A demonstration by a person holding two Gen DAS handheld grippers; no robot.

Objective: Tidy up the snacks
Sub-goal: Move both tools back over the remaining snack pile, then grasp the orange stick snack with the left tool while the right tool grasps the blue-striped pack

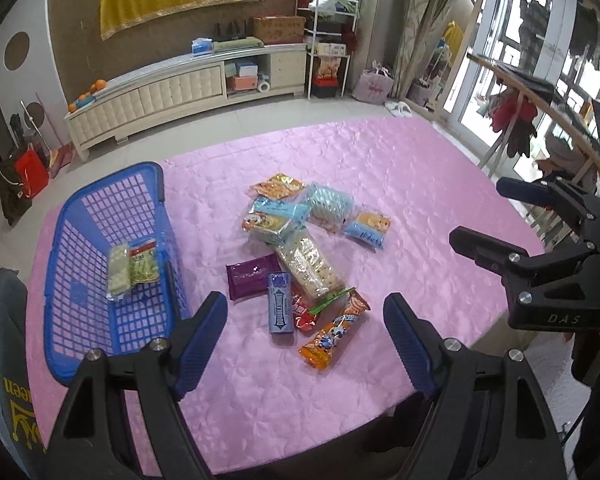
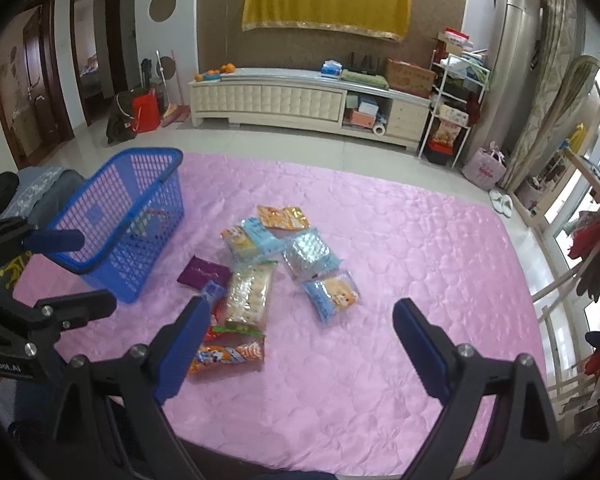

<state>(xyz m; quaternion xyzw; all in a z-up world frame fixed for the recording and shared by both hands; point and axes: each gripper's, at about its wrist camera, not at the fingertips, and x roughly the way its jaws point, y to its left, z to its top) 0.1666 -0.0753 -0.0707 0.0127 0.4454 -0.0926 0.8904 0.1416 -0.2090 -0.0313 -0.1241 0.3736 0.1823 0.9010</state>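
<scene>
A loose pile of wrapped snack packets [image 1: 300,248] is seen at the centre of the frame on the pink quilted counter [image 1: 400,184], with a long orange packet [image 1: 334,334] nearest the camera. At the left of the frame a blue plastic mesh basket [image 1: 100,208] is set, with two green packets [image 1: 132,270] inside. The left claw [image 1: 304,340] is held released above the pile, nothing between its jaws. The right claw [image 2: 300,344] is likewise released and empty.
</scene>
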